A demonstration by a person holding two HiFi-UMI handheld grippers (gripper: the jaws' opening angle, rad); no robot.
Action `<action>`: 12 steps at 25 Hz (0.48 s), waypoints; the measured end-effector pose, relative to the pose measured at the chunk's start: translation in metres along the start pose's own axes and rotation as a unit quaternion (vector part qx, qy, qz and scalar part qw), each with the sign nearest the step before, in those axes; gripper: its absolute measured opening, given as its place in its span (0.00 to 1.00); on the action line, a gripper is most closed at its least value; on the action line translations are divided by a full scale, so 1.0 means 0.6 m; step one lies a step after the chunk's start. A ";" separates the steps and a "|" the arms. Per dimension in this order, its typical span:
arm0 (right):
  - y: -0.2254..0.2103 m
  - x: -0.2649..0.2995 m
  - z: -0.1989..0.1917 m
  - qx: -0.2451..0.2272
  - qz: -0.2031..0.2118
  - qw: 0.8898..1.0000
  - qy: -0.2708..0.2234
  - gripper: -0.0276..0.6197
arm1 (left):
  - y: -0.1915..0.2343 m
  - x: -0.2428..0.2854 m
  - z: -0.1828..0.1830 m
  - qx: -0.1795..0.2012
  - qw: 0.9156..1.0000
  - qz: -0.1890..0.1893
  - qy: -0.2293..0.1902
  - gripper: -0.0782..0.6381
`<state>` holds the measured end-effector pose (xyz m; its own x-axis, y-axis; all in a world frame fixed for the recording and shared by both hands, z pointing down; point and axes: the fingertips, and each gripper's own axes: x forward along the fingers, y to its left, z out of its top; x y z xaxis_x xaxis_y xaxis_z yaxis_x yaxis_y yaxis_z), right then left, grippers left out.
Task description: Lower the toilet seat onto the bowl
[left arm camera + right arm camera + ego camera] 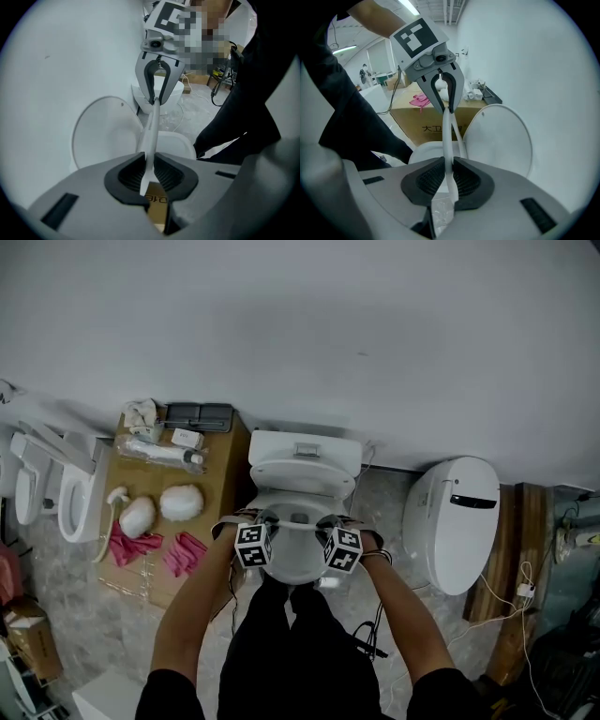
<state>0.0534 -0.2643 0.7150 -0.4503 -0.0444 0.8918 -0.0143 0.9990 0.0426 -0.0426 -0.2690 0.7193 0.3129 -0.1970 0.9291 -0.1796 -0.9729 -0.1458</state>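
The white toilet stands in the middle against the wall, its lid upright. Over the bowl the thin white seat is raised, and I see it edge-on in both gripper views. My left gripper is shut on the seat's left side, with the rim pinched between its black pads. On the right side my right gripper is shut on the rim the same way. Each gripper view shows the other gripper facing it along the seat, the right gripper and the left gripper.
A cardboard box at the left carries pink cloths and white items. A second toilet with its lid down stands at the right. Spare seats lean at the far left. Cables lie on the floor.
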 end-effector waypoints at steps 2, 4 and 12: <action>0.019 0.004 -0.005 0.001 0.001 1.000 0.002 0.15 | -0.020 0.003 -0.003 0.005 1.000 -0.004 0.001 0.19; 0.037 0.008 -0.008 0.002 0.001 1.000 0.003 0.16 | -0.039 0.004 -0.006 0.014 1.000 -0.006 0.000 0.20; 0.107 0.038 -0.024 -0.003 -0.019 0.999 0.026 0.16 | -0.109 0.021 -0.026 0.026 0.999 -0.002 -0.033 0.21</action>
<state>0.0551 -0.2010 0.7445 -0.4027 -0.0827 0.9116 -0.0249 0.9965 0.0794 -0.0417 -0.2059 0.7457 0.3753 -0.1999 0.9051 -0.1304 -0.9781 -0.1620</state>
